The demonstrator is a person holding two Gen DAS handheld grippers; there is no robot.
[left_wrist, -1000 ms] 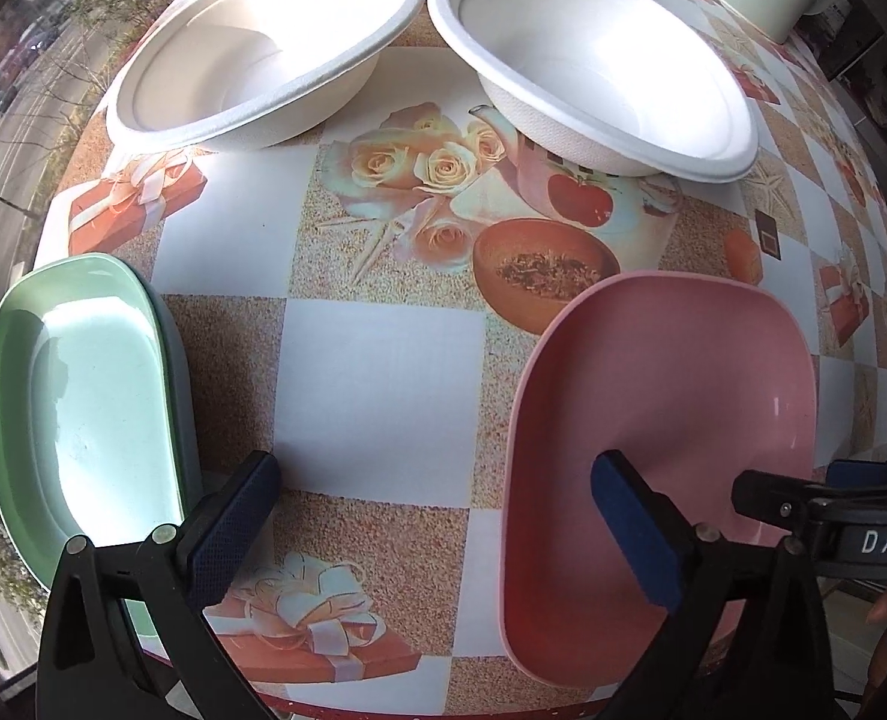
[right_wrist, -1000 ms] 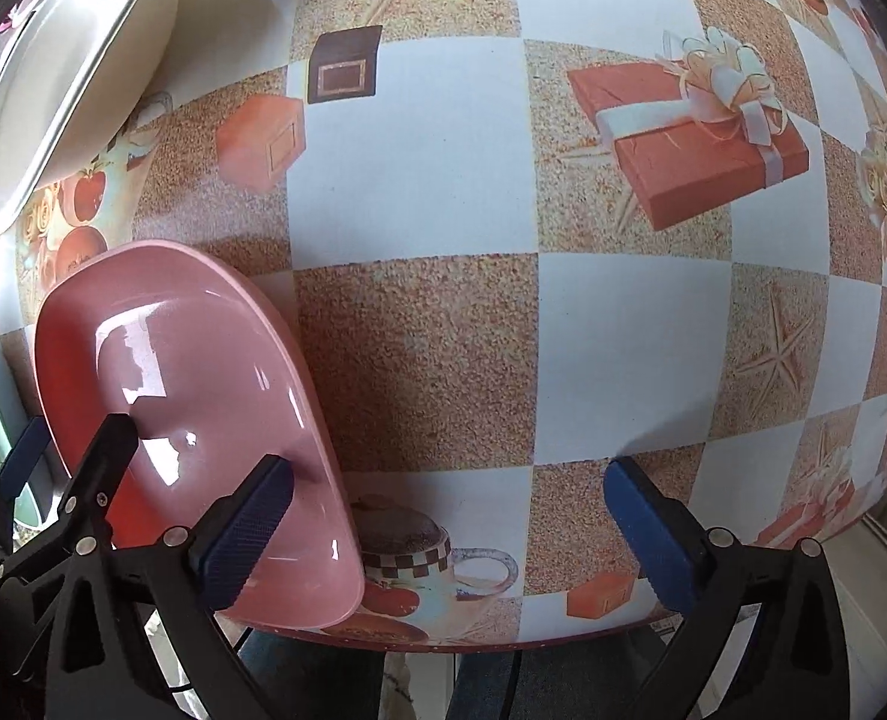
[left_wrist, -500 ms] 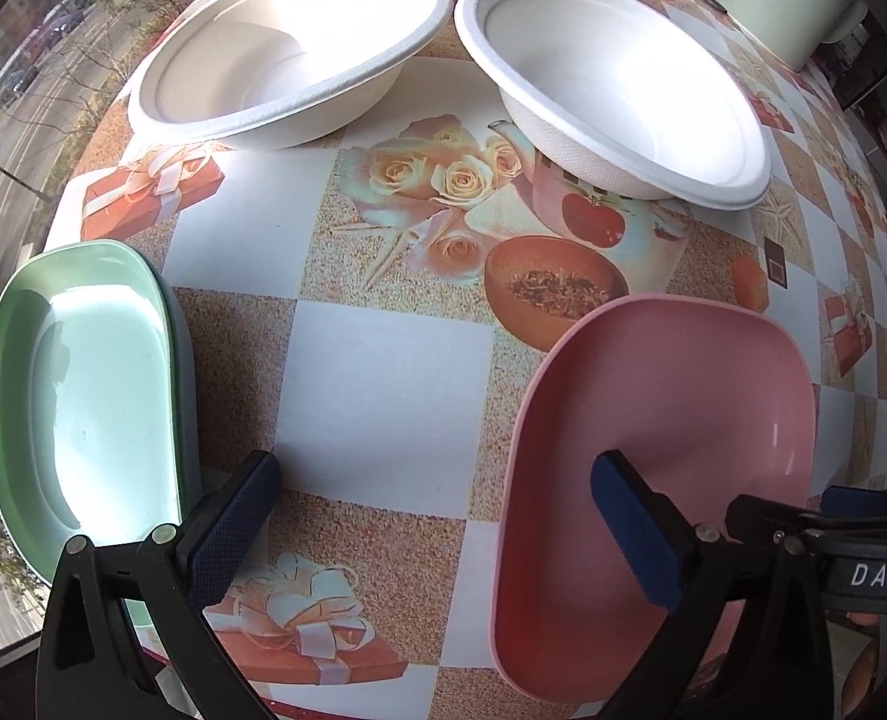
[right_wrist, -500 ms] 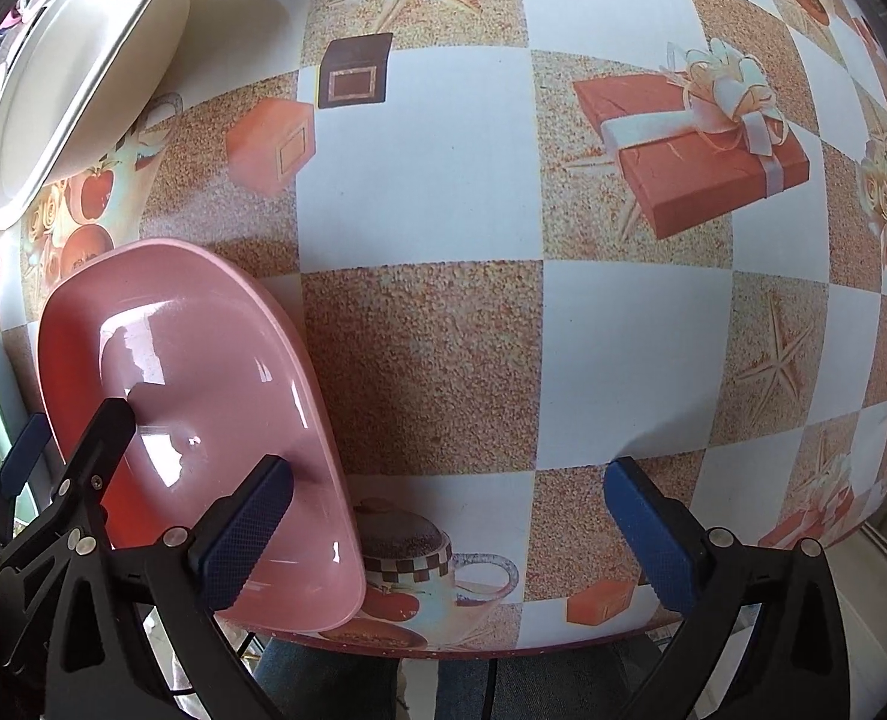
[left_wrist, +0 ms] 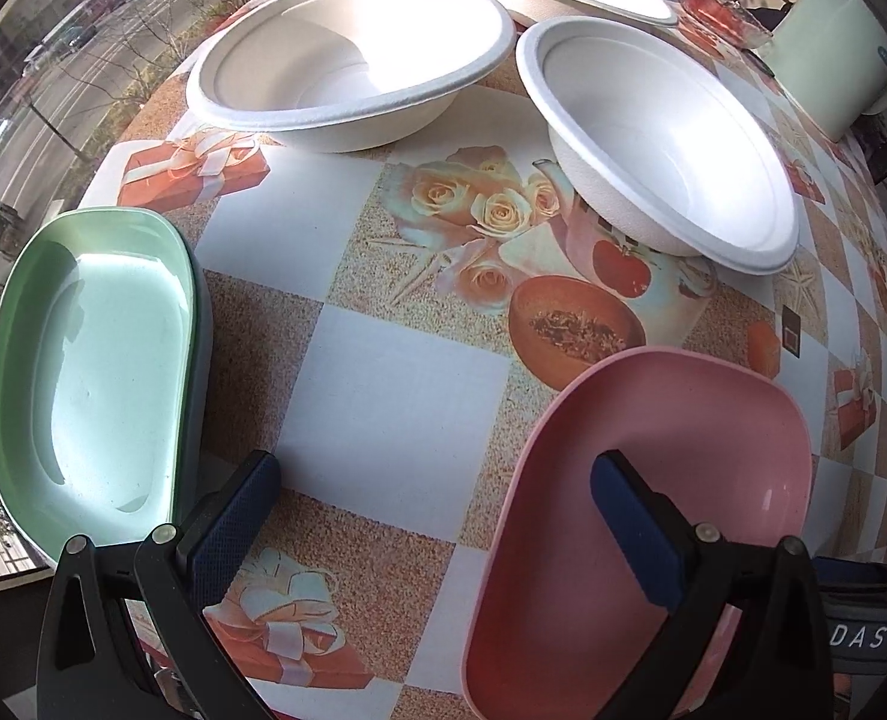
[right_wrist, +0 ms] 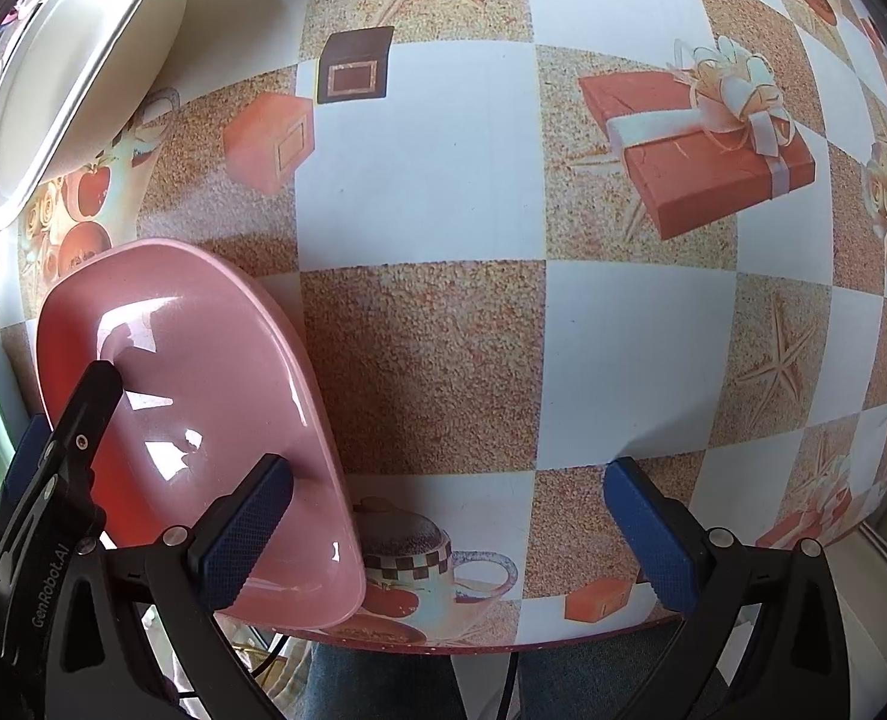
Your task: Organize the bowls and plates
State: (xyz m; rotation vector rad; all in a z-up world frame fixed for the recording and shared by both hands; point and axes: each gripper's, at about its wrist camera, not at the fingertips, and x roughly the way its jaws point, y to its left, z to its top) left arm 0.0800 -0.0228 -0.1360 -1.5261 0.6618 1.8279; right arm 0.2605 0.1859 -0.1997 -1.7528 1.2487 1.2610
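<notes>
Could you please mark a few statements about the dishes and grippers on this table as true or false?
1. The left gripper is open. True.
2. The pink plate is stacked on the green plate. False: they lie apart, with tablecloth between them.
3. Two white bowls sit side by side beyond the plates. True.
4. The right gripper is shut on the pink plate. False: it is open; only one finger overlaps the plate's rim.
</notes>
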